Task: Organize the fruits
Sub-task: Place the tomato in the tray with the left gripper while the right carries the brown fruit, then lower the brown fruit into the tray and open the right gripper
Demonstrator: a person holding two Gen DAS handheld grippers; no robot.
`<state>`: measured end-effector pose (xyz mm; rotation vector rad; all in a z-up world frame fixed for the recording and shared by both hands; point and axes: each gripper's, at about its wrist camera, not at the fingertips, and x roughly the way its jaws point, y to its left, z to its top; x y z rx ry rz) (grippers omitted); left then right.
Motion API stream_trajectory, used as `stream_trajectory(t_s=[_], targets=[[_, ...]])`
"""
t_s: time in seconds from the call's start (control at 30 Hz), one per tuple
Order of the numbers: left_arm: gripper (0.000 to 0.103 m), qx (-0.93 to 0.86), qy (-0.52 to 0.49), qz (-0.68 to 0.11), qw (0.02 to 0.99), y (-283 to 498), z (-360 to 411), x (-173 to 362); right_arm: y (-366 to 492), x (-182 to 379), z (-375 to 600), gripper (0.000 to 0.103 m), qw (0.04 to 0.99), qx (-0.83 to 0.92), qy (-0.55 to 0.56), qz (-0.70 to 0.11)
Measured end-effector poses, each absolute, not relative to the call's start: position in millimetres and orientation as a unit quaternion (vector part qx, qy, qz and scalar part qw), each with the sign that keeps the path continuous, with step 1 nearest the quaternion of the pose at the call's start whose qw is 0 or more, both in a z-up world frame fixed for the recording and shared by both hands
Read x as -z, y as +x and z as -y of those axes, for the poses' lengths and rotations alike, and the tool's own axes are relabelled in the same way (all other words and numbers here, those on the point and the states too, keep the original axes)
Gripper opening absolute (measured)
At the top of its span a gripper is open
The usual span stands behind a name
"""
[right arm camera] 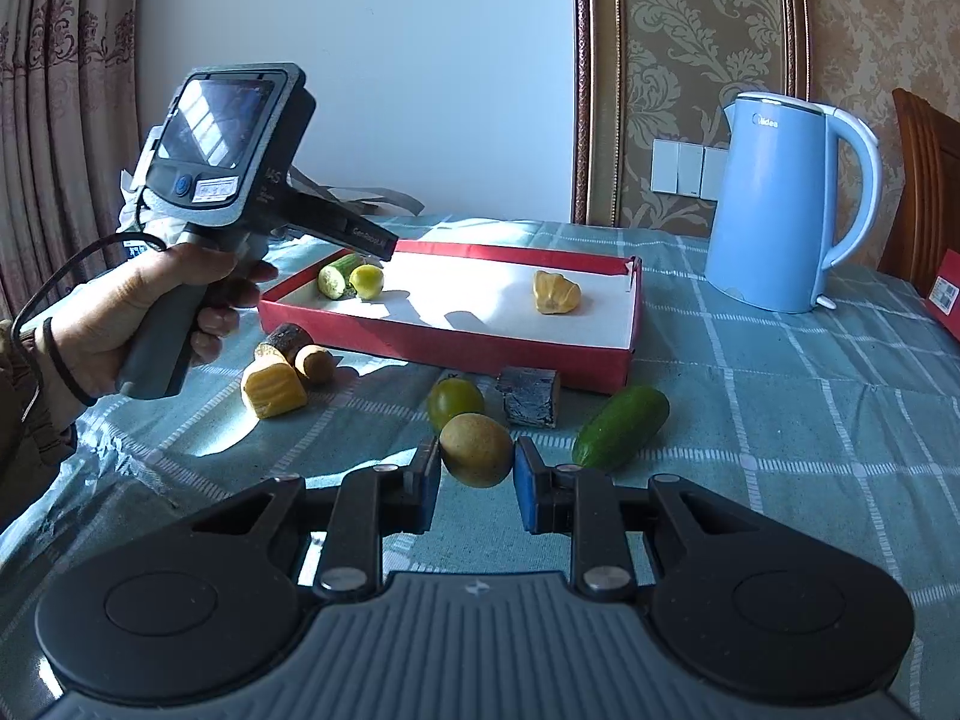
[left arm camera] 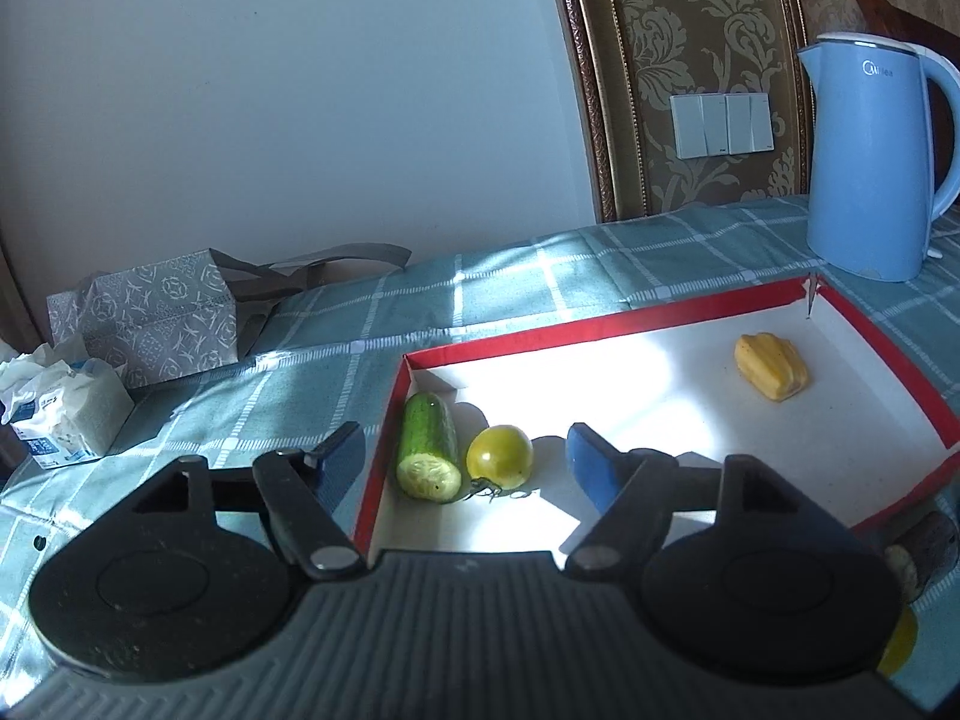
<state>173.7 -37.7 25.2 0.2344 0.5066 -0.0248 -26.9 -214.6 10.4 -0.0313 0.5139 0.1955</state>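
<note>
Fruits lie partly in a shallow red-walled cardboard box with a white floor, partly on the teal checked tablecloth before it. In the box's near-left corner: a cut green cucumber half touching a yellow-green tomato; a ridged yellow fruit piece sits near the far-right corner. Left gripper hangs above that near-left corner, jaws spread, nothing between them. Right gripper pinches a brown kiwi over the cloth by the box's front wall. Nearby on the cloth: a green tomato, a dark bark-covered block, a whole green cucumber, a yellow ridged chunk. A pale blue electric kettle stands toward the far-right edge of the table.
</note>
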Motion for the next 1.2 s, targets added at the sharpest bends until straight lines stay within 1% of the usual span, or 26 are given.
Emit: stream_trajectory(t_s=[0.03,0.13,0.23,0.37,0.6,0.8,0.97,1.07,1.13,1.17,1.2], targets=[[0.081,0.000,0.110,-0.249,0.962,163.3,29.1,-25.9,-24.5,-12.5,214.1,0.025,0.963,-0.098,-0.017,-0.252],[0.089,-0.021,0.092,-0.231,0.968,137.0,9.2,-24.3,-15.1,-18.2,211.4,0.025,0.962,-0.104,-0.022,-0.250],[0.089,-0.044,0.085,-0.210,0.973,122.8,-4.1,-20.7,-0.8,-24.4,210.2,0.025,0.963,-0.103,-0.028,-0.246],[0.088,-0.028,0.051,-0.204,0.977,118.4,-18.7,-23.7,34.0,-37.5,211.0,0.025,0.965,-0.107,-0.015,-0.238],[0.088,-0.053,0.048,-0.185,0.980,114.3,-26.7,-28.1,129.3,-48.9,195.2,0.025,0.960,-0.108,-0.006,-0.258],[0.089,-0.050,0.036,-0.188,0.980,115.8,-32.0,-28.5,219.3,-23.7,177.1,0.025,0.941,-0.089,-0.001,-0.327],[0.090,-0.056,0.018,-0.195,0.979,119.4,-40.6,-28.6,253.0,-0.3,166.6,0.025,0.930,-0.068,-0.011,-0.362],[0.090,-0.057,0.008,-0.201,0.978,121.3,-45.2,-28.1,256.0,4.2,163.7,0.026,0.930,-0.060,-0.017,-0.362],[0.090,-0.059,0.007,-0.203,0.977,122.2,-46.1,-27.2,253.6,1.9,167.0,0.032,0.930,-0.058,-0.003,-0.363],[0.091,-0.060,0.007,-0.203,0.977,122.4,-46.0,-27.0,251.7,-0.7,170.2,0.049,0.930,-0.061,0.010,-0.363],[0.092,-0.062,0.007,-0.202,0.977,122.3,-46.2,-27.1,248.0,-4.9,173.7,0.073,0.930,-0.064,0.022,-0.361]])
